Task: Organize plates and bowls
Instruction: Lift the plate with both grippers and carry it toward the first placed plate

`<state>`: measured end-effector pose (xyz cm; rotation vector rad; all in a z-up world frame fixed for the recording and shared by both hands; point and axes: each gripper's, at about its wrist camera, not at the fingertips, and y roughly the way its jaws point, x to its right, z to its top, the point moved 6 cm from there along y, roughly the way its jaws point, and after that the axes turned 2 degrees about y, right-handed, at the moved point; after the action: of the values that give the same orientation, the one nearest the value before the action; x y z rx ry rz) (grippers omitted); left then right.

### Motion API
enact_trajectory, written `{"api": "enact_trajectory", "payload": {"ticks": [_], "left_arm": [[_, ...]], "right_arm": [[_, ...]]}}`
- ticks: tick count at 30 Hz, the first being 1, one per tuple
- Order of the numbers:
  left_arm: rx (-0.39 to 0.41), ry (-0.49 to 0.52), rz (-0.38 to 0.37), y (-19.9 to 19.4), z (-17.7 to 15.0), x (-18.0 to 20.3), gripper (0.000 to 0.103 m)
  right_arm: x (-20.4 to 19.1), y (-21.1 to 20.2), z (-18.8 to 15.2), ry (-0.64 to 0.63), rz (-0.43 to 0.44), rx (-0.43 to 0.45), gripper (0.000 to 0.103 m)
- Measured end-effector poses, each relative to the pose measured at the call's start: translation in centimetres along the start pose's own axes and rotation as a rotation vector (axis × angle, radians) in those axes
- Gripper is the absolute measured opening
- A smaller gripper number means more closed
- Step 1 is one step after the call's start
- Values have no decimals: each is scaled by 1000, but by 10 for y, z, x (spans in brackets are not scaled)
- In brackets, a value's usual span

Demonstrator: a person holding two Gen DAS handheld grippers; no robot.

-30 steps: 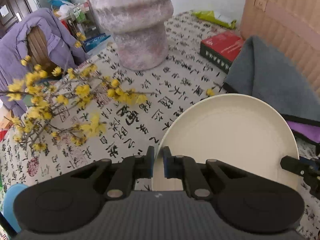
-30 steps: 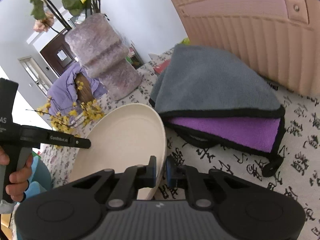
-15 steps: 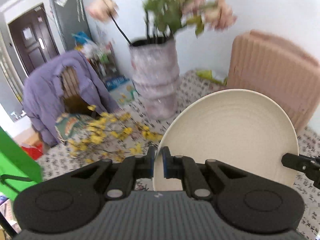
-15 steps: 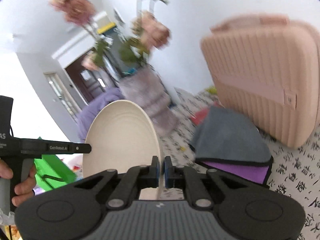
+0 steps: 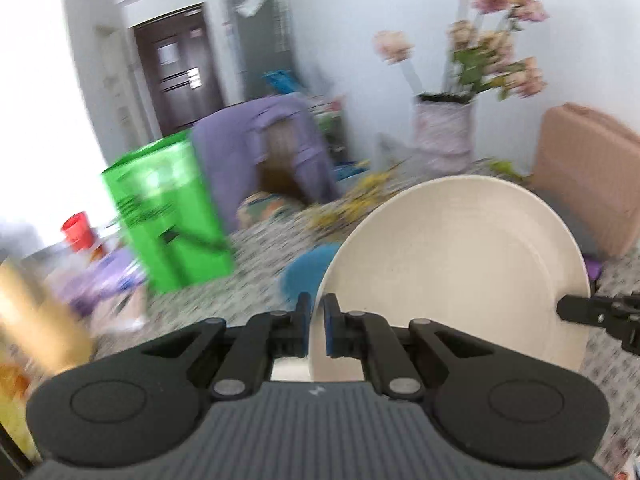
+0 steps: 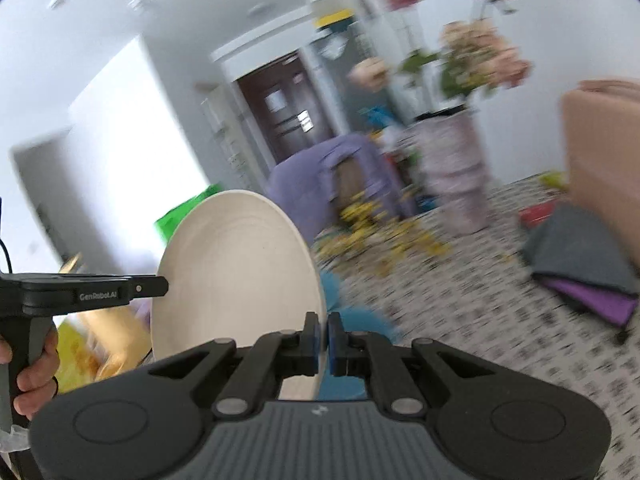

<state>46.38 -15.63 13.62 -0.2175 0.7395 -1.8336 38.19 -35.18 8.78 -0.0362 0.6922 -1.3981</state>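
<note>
A large cream plate (image 5: 452,276) is held up in the air between both grippers. My left gripper (image 5: 316,322) is shut on its left rim. My right gripper (image 6: 323,334) is shut on the opposite rim of the same cream plate (image 6: 232,276). The right gripper's tip (image 5: 588,312) shows at the plate's right edge in the left wrist view. The left gripper (image 6: 152,286) shows at the plate's left edge in the right wrist view. A blue dish (image 5: 308,268) lies on the table under the plate; it also shows in the right wrist view (image 6: 360,320).
The patterned tablecloth (image 6: 460,300) bears yellow flower sprigs (image 6: 380,236), a tall vase (image 5: 442,136), a green bag (image 5: 168,216) and folded grey and purple towels (image 6: 580,260). A pink case (image 5: 584,176) stands at the right. A chair draped in purple (image 5: 264,152) is behind.
Both grippers have lifted the plate off the table and swung it left. The view has shifted from the towels and vase toward the green bag and blue dish.
</note>
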Motion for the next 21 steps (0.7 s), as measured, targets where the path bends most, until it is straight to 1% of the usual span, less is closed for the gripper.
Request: {"api": "enact_trajectory", "payload": {"ticks": [3, 6, 9, 11, 16, 18, 21], "left_arm": [[-13, -69, 58, -24, -50, -37, 7], [-27, -123, 97, -47, -105, -64, 7], [-57, -196, 108, -62, -155, -82, 7], [-73, -241, 111, -71, -184, -91, 7], [-117, -327, 113, -82, -238, -111, 7], [-128, -349, 115, -87, -255, -116, 7], [-146, -360, 117, -87, -269, -122, 7]], "right_arm": [[-40, 7, -29, -59, 49, -56, 5], [-73, 10, -65, -123, 83, -116, 5], [-99, 12, -101, -185, 99, -178, 5], [-110, 12, -118, -208, 113, -214, 5], [-129, 19, -161, -241, 135, -310, 4], [-133, 24, -176, -246, 135, -340, 5], [-135, 31, -188, -249, 136, -370, 5]]}}
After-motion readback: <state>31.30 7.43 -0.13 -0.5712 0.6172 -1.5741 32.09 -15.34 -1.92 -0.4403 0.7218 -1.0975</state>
